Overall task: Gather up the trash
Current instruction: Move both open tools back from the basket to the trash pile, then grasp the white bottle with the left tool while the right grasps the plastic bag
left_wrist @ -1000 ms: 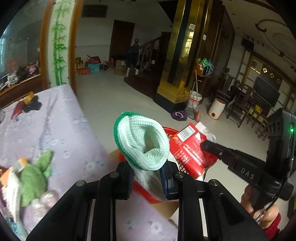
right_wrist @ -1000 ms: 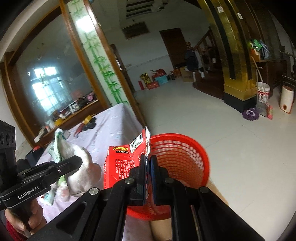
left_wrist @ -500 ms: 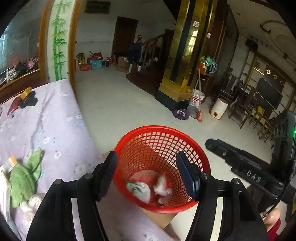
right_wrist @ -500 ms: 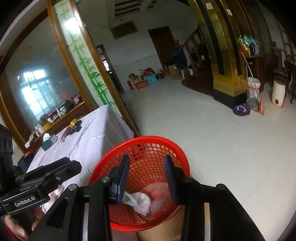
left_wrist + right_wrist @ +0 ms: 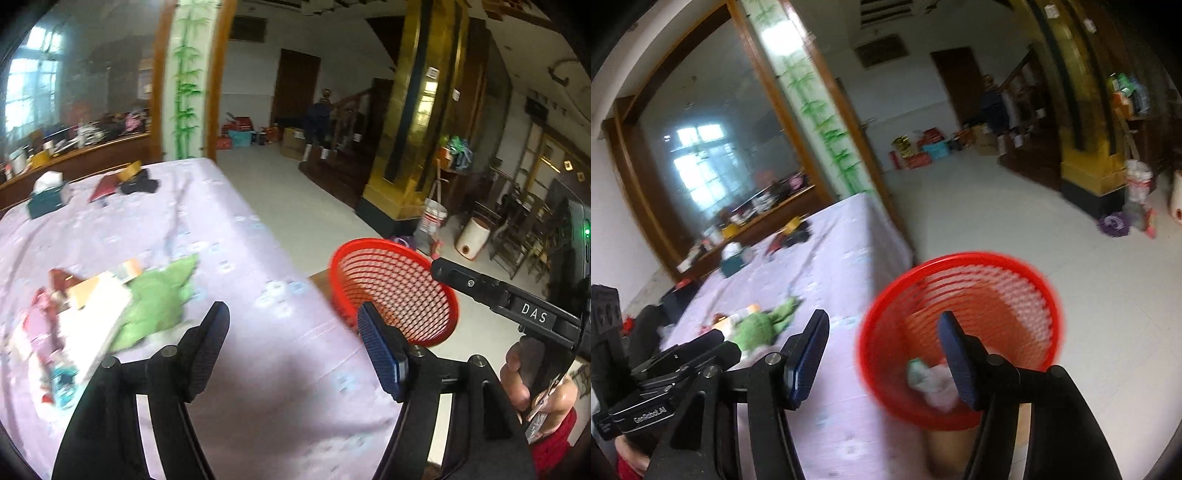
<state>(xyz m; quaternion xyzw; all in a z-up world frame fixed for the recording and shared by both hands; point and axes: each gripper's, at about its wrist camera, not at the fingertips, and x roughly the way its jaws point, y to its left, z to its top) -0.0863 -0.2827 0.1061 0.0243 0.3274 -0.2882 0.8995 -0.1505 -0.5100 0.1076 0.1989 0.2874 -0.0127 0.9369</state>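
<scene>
My left gripper [image 5: 291, 314] hangs over the lilac tablecloth [image 5: 236, 236], its jaws opening with nothing between them. To its left lies a pile of trash: a green cloth [image 5: 159, 295], a white carton [image 5: 94, 321] and small wrappers. The red mesh basket [image 5: 369, 245] stands off the table's right edge. My right gripper [image 5: 882, 321] is between table edge and basket [image 5: 960, 256], its jaws also opening and empty. A white-green sock and pale scraps [image 5: 929, 378] lie inside the basket. The green cloth [image 5: 757, 328] shows beyond the left gripper's fingers [image 5: 701, 345].
A dark tissue box [image 5: 46, 199] and red and black items [image 5: 125, 182] sit at the table's far end. The basket rests on a brown box [image 5: 942, 450]. Pale tiled floor [image 5: 1015, 221] spreads to the right. A hand [image 5: 517, 373] holds the right gripper.
Both grippers opened and dropped the sock and the red carton into the basket. Both views then swung left, so the basket sits further right and the table's trash pile is nearer.
</scene>
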